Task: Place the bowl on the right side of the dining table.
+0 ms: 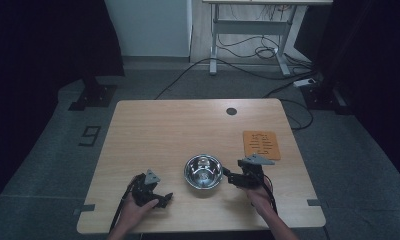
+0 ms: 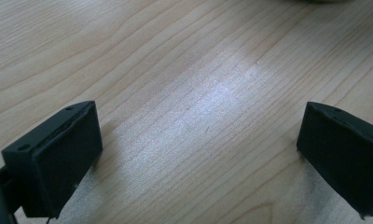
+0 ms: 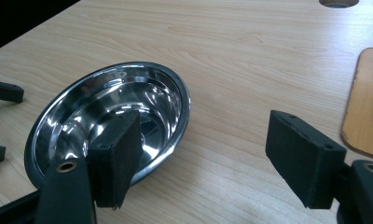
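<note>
Bowl single, board single, grippers two.

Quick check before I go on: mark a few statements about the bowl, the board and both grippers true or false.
1. The steel bowl is empty. True.
2. The right gripper is shut on the bowl's rim. False: its fingers stand open, one over the rim.
3. The left gripper is open over bare table. True.
4. The brown board lies inside the bowl. False: it lies flat on the table, apart from the bowl.
</note>
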A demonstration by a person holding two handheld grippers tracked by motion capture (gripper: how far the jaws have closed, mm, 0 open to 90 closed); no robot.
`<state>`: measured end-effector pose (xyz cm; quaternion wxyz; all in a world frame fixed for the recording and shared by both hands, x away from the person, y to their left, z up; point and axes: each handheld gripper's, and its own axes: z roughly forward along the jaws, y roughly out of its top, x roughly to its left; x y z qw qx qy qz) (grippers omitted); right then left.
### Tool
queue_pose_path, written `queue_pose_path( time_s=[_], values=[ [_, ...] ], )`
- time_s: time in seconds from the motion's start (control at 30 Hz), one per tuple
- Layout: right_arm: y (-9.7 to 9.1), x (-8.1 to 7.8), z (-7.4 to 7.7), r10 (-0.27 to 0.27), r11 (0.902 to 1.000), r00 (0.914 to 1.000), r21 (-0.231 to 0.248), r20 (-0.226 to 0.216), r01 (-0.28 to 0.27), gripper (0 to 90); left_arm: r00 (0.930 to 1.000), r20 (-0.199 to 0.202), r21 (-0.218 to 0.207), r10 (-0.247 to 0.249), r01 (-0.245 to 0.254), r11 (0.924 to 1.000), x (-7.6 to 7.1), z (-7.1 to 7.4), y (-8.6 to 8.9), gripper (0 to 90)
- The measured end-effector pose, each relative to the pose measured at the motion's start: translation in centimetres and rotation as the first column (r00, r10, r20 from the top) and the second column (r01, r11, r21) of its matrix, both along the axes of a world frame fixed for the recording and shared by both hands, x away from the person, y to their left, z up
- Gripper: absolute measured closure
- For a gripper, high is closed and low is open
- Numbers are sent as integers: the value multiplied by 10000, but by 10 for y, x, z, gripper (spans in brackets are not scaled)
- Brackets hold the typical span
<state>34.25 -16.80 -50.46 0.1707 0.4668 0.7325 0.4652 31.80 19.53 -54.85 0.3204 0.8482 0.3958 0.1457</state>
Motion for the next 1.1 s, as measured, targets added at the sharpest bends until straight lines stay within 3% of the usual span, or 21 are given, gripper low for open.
queue_pose_path(
  time_s=[0.63, 1.1],
  values=[
    [12, 7, -5, -8, 10000, 9997, -71, -225, 6, 262, 10000, 0, 0, -2, 2, 10000, 0, 0, 0, 0],
    [30, 15, -9, 12, 9994, 9989, -354, -461, -28, 201, 10000, 1, -1, -3, 3, 10000, 0, 0, 0, 0]
  ],
)
